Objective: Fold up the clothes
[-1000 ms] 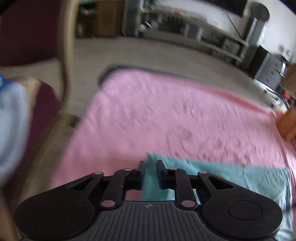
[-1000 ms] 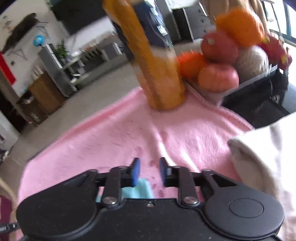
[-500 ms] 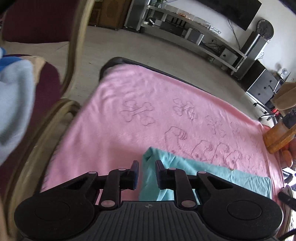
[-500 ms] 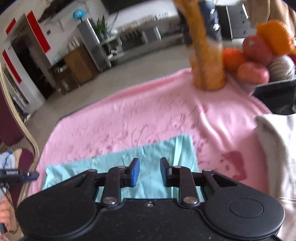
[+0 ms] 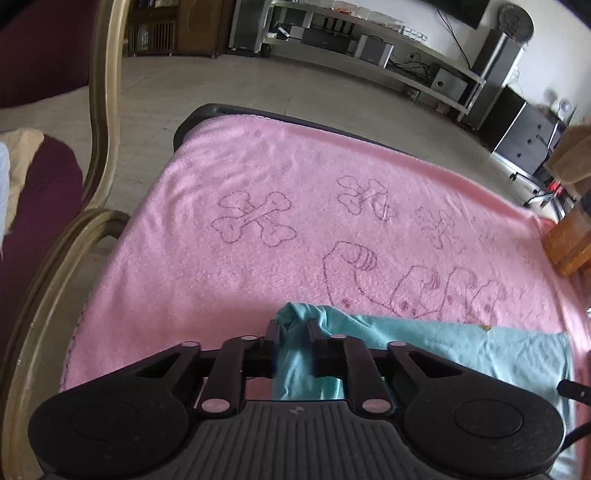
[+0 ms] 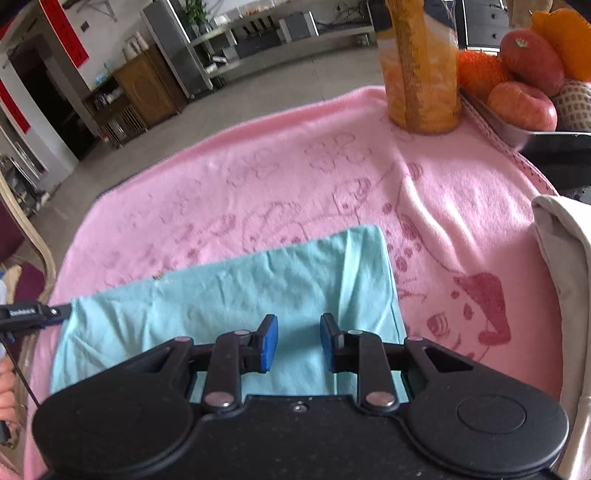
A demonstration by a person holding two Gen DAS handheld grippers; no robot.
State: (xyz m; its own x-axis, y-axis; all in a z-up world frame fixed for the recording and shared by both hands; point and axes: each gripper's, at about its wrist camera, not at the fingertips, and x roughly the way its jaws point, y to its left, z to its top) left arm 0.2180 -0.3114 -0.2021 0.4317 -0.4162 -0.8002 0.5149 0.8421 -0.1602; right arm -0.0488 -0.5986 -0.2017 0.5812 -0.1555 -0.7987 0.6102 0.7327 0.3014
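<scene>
Left wrist view, grip: the left gripper [image 5: 293, 345] has its fingers closed on a bunched corner of the teal garment [image 5: 461, 345]; the cloth rises in a crumple between them
Left wrist view, garment: one teal piece, lying flat on the pink towel [image 5: 258, 236] from the pinched corner toward the right edge
Left wrist view, surroundings: one chair [image 5: 62, 236] with a gilt frame at the left; a media shelf [image 5: 369, 33] far behind
Right wrist view, grip: the right gripper [image 6: 298, 345] hovers over the near right part of the garment [image 6: 258, 288], fingers apart and holding nothing
Right wrist view, count: one teal garment; one orange jar [image 6: 421, 66]; a tray of fruit [image 6: 524, 85], about five pieces showing; one cream cloth [image 6: 565, 266] at the right, not yet touched
Progress, as a judgement: the garment already looks like a narrow band, so probably part-folded; the left end is lifted for another fold; the cream cloth seems left to do
</scene>
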